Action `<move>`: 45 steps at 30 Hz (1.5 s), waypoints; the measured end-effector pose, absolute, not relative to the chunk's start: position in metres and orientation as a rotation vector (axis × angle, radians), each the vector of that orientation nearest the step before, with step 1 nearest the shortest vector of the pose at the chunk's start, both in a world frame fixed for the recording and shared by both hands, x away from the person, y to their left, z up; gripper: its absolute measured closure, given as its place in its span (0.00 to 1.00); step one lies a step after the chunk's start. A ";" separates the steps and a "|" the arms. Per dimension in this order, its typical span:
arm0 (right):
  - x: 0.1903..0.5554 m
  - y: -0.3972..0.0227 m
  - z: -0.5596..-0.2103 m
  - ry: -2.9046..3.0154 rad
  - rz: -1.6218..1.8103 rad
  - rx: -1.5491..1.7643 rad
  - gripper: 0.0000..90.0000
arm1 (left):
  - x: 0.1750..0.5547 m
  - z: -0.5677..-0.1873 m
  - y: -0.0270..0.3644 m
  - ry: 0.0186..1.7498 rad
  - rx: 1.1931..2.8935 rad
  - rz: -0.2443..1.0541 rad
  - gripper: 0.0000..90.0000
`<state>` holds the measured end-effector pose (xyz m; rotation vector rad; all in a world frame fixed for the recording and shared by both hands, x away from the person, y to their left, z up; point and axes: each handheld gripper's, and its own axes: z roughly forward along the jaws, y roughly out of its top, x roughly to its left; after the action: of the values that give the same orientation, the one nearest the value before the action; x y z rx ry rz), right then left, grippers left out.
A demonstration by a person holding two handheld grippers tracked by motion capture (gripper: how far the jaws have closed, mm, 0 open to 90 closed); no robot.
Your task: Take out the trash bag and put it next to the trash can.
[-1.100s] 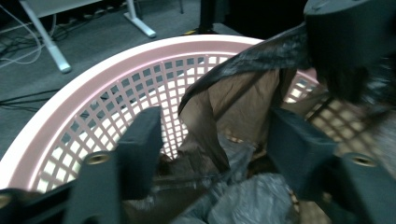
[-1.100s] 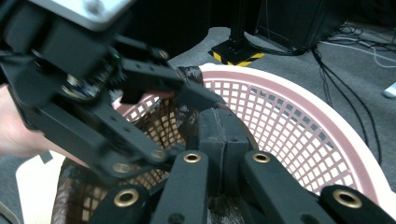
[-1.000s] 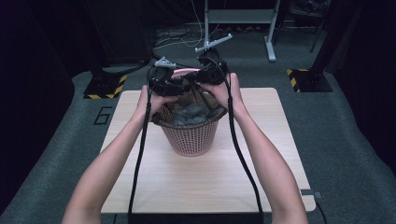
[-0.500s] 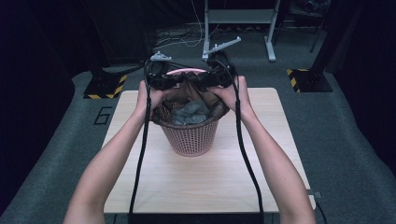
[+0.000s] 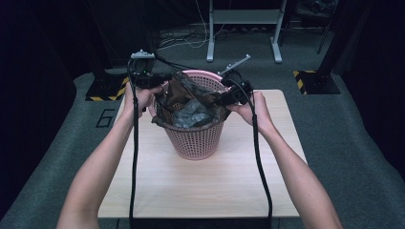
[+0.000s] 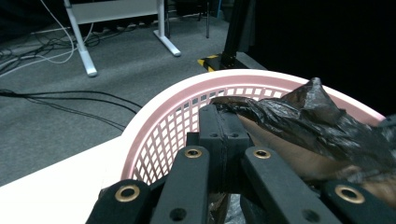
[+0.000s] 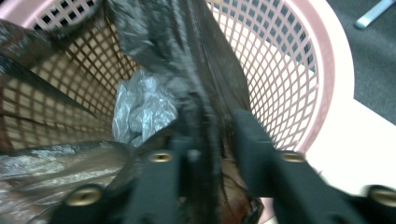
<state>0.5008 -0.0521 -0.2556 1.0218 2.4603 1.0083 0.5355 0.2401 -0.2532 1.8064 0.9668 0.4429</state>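
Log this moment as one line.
left gripper: shut on bag | right gripper: shut on bag | bag: spread in basket | basket: on table

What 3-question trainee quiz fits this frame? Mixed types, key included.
1. True or false: the pink basket lies tipped on its side.
2. What do the left gripper and right gripper both pinch? A) cable B) black bag C) basket rim
3. Fill in: the basket stands on a ___ table.

Key: 1 false; 2 B; 3 wooden.
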 end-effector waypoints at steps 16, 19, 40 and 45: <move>0.512 -0.017 -0.227 2.321 1.237 0.995 1.00 | 0.517 -0.261 0.209 0.679 1.912 0.211 0.69; 0.516 -0.009 -0.225 2.309 1.260 0.999 1.00 | 0.517 -0.263 0.197 0.665 1.960 0.211 0.46; 0.509 -0.031 -0.221 2.318 1.443 1.052 0.79 | 0.524 -0.260 0.193 0.779 2.007 0.456 0.99; 0.520 -0.036 -0.237 2.412 1.331 1.029 0.46 | 0.518 -0.245 0.203 0.699 1.948 0.374 0.99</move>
<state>0.5205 -0.0361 -0.2372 1.0285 2.4123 1.3313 0.5180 0.2030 -0.2450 1.9485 0.6988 0.3739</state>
